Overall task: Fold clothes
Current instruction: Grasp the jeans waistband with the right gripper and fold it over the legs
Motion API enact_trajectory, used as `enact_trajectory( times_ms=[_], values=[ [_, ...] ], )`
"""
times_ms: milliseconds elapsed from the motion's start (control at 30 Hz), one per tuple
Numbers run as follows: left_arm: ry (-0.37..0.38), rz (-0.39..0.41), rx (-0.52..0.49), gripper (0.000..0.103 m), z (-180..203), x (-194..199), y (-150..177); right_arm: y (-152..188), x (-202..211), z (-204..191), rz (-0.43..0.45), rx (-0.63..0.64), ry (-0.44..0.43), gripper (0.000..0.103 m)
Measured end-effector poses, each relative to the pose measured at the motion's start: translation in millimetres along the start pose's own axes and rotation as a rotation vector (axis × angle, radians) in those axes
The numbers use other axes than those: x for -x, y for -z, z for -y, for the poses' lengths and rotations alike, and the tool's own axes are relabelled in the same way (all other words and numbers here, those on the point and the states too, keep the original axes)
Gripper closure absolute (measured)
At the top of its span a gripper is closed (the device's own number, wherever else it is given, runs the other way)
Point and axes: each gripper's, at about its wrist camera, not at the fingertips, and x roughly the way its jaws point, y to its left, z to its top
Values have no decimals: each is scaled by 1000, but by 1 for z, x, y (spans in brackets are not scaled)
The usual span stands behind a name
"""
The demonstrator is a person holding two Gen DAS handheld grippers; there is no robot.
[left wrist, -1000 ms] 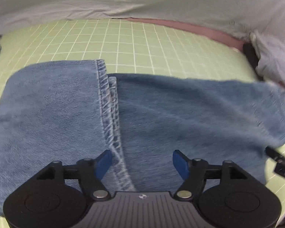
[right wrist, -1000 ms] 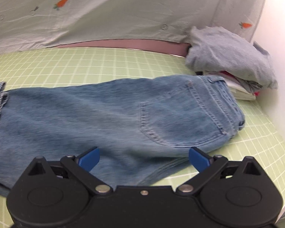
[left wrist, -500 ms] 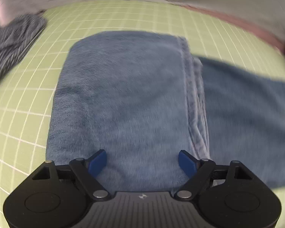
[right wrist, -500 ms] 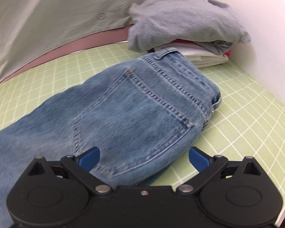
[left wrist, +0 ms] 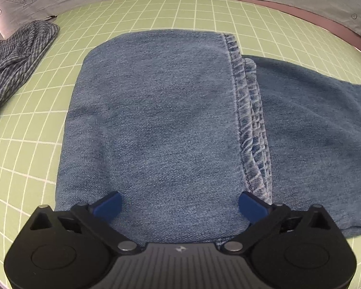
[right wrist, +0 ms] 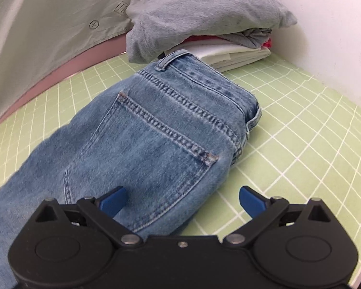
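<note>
Since a second ago my left gripper has swung over the jeans' folded-back leg, jaws opening wide with nothing pinched. My right gripper has shifted toward the waistband (fingers spread, empty). The jeans lie flat on the green mat beneath both.

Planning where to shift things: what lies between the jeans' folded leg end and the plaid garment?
Only bare green grid mat separates the jeans from the plaid garment, per the left wrist view.
</note>
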Motion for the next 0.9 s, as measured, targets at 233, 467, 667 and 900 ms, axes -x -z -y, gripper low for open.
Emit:
enact_trajectory(
  times_ms=[233, 467, 667, 900],
  values=[
    [0, -10, 9, 0, -6, 1, -1, -27, -23, 22, -26, -114, -72, 1],
    [-3, 0, 24, 0, -7, 0, -5, -47, -56, 40, -44, -281, -86, 0],
    [-8, 16, 41, 0, -9, -2, -6, -54, -62, 46, -26, -336, -105, 9],
    [-20, 65, 69, 0, -10, -2, 2, -54, -45, 78, 10, -459, -328, 84]
  ],
)
